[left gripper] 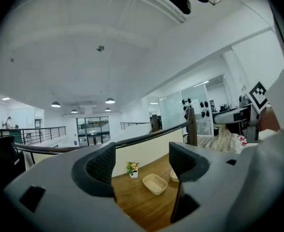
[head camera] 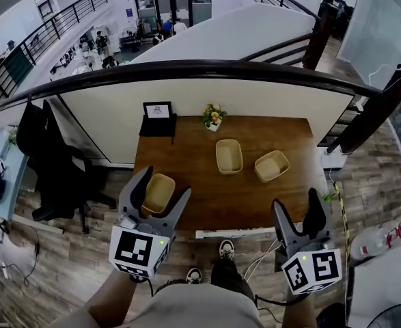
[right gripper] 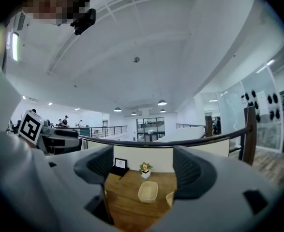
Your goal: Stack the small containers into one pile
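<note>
Three small tan containers sit apart on the wooden table (head camera: pixel 207 197): a left one (head camera: pixel 158 193), a middle one (head camera: pixel 229 156) and a right one (head camera: pixel 271 165). My left gripper (head camera: pixel 164 183) is held open and empty over the table's near left; the left container shows between its jaws from above. My right gripper (head camera: pixel 296 203) is open and empty off the near right corner. The left gripper (left gripper: pixel 142 161) view shows the middle container (left gripper: pixel 155 183). The right gripper (right gripper: pixel 144 166) view shows the middle container (right gripper: pixel 148 191) and part of the right one (right gripper: pixel 170 198).
A small flower pot (head camera: pixel 214 117) and a black framed stand (head camera: pixel 158 115) are at the table's back edge, against a low wall with a dark railing (head camera: pixel 186 70). A black chair (head camera: pixel 53 159) stands left of the table. A person's shoes (head camera: pixel 226 249) are at the near edge.
</note>
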Tool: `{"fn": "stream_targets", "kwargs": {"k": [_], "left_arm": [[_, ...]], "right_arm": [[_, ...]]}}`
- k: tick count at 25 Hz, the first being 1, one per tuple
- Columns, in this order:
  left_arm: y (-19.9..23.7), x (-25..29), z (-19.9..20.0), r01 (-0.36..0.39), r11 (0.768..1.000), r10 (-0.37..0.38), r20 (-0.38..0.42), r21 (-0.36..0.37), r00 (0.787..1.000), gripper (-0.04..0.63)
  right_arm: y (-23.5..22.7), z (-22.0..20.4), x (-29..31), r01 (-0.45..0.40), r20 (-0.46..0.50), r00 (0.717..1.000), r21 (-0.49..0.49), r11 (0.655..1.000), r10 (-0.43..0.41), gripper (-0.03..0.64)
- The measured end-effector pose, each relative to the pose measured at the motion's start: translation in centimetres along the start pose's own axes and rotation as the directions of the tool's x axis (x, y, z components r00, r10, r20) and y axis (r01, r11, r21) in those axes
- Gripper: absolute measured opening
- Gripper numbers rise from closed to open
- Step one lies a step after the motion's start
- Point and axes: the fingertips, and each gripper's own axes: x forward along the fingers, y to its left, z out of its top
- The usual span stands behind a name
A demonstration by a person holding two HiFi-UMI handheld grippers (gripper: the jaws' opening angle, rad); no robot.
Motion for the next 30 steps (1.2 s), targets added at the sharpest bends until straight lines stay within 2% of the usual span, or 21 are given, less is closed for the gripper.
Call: {"fn": "stream_targets", "kwargs": {"k": [7, 14, 19, 26, 30], "left_arm": [[0.6, 6.2, 0.6, -0.084, 0.996, 0.084, -0.011, -0.014, 0.996, 0.334], [0.9, 10.4, 0.8, -0.186, 0.982, 0.185, -0.040, -0.013, 0.982, 0.334], [0.7, 11.9, 0.2, -0.246, 0.969, 0.244, -0.076, -0.014, 0.967, 0.334], [0.7, 12.3, -0.1, -0.293, 0.956, 0.290, -0.091, -0.019, 0.953, 0.334], [1.2, 12.3, -0.9, -0.288, 0.957, 0.284, -0.118, -0.027, 0.952, 0.334]], "right_arm": [[-5.3, 0.4, 6.5, -0.074, 0.008, 0.997, 0.044, 0.996, 0.074, 0.371], [-8.9, 0.6, 12.2, -0.173, 0.000, 0.985, 0.043, 0.984, 0.173, 0.373], [-9.9, -0.1, 15.3, -0.248, -0.017, 0.969, 0.040, 0.968, 0.248, 0.373], [-10.2, -1.7, 17.1, -0.302, -0.057, 0.950, 0.082, 0.950, 0.307, 0.373], [-9.6, -2.3, 17.6, -0.312, -0.072, 0.945, 0.098, 0.945, 0.320, 0.373]]}}
